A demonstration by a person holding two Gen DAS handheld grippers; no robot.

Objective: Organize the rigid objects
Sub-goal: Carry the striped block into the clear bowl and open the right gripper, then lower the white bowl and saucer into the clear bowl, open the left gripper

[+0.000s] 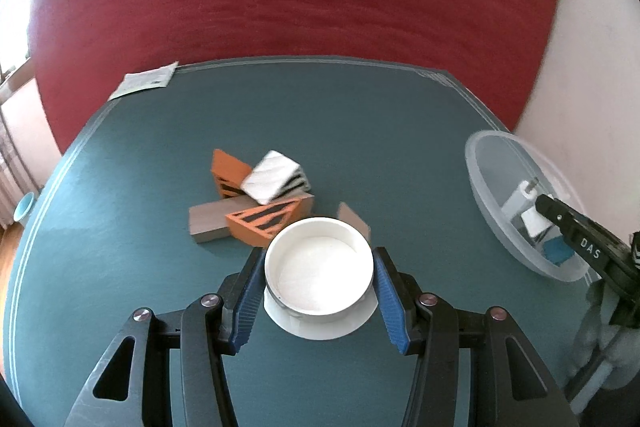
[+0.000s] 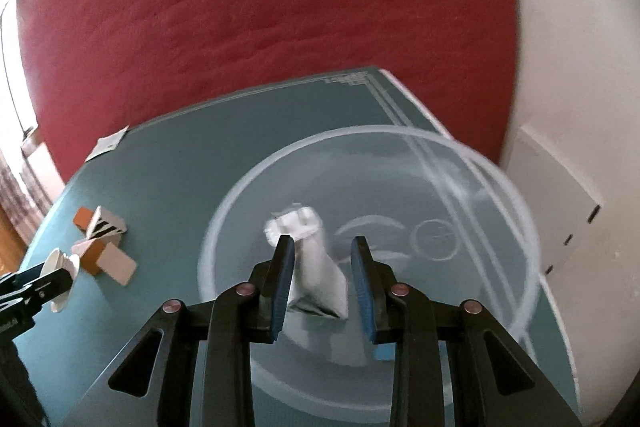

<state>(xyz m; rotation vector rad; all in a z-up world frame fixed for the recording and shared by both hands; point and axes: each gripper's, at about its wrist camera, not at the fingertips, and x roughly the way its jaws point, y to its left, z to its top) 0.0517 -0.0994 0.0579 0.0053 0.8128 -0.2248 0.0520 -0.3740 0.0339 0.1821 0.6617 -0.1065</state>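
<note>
Item: white round tub (image 1: 316,279). Rigid, thin-walled, prob. light; smooth sides may slip.
Hold: across the wall, 2 opposite sides.
Loc.: clamped between pads of left gripper (image 1: 319,254), over teal table (image 1: 120,267), just beside block pile (image 1: 260,223).
Right gripper (image 2: 322,243): jaws at narrowest over clear bowl (image 2: 360,129), white piece (image 2: 320,279) between them; whether pinched, cannot tell.

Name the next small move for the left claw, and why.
Probably swing the white tub right, toward the clear bowl. The left claw grips it on both sides, clear of the blocks behind it, and the bowl holds other sorted pieces, so it looks like the drop spot.
</note>
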